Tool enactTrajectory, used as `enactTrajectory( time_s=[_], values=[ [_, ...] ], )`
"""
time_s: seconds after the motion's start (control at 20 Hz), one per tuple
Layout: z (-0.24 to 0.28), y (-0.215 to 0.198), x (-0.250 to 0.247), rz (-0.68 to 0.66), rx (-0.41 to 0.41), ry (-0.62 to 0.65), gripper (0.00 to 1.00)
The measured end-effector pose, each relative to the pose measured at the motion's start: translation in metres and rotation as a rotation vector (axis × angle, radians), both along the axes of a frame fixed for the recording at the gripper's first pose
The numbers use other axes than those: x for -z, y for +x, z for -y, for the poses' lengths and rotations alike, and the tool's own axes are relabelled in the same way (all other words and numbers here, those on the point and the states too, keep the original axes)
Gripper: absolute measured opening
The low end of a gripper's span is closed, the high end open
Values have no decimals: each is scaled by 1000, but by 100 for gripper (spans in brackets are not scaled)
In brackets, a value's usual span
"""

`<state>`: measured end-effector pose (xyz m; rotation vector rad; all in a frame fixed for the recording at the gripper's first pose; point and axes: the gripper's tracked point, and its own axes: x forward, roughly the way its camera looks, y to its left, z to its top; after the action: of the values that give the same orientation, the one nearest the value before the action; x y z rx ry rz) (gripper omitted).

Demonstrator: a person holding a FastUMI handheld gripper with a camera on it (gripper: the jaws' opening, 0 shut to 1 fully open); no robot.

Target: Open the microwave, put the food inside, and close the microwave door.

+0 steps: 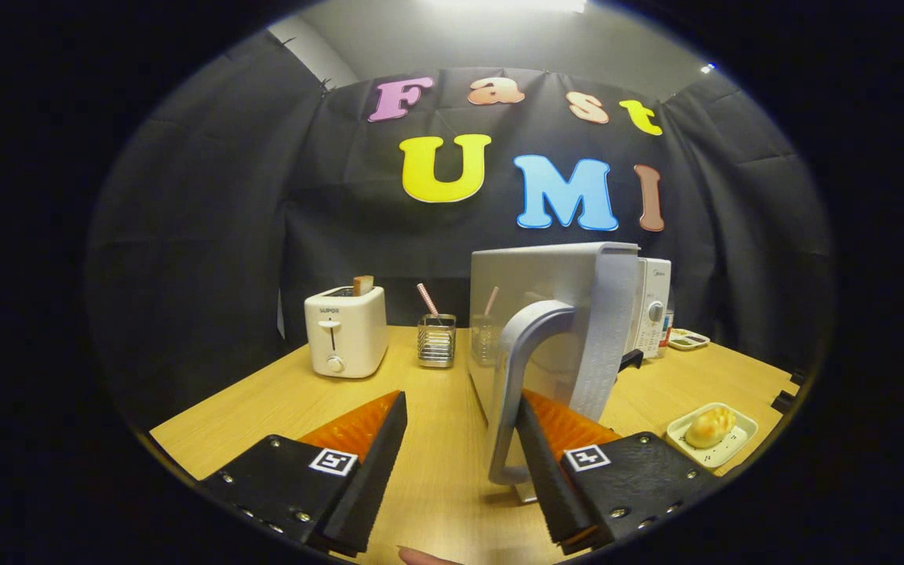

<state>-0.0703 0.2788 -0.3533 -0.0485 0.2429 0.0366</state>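
In the gripper view, the hand-held gripper was spread wide and gripping nothing. The grey handle of the microwave door stood just inside its right finger, seemingly touching or nearly touching it, while the left finger was well apart from the handle. The door was swung out toward the camera and seen almost edge-on, with the microwave body and its control panel behind it. The food, a pale bun on a small tray, lay on the wooden surface to the right of the fingers, near the door. A toaster and a wire holder stood farther back on the left.

The door-opening step looked nearly done. The next move would likely call for drawing clear of the handle, swinging right to the tray, and closing on it.
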Motion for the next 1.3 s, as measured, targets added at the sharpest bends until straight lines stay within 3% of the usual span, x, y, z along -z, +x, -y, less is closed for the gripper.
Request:
enactTrajectory(
  time_s=[0.2,0.25,0.35,0.6,0.8,0.9,1.05,1.3],
  values=[
    [4,-45,-23,-17,-224,57,90],
    [11,-54,-35,0,-283,83,96],
    [44,-62,-51,21,-345,90,95],
    [174,-50,-36,-27,-275,-27,96],
    [244,-50,4,-100,-301,-154,96],
    [270,-52,20,-151,-302,-130,96],
    [310,-46,30,-168,-198,-90,96],
    [327,-41,65,-253,-186,-73,96]
  ],
)
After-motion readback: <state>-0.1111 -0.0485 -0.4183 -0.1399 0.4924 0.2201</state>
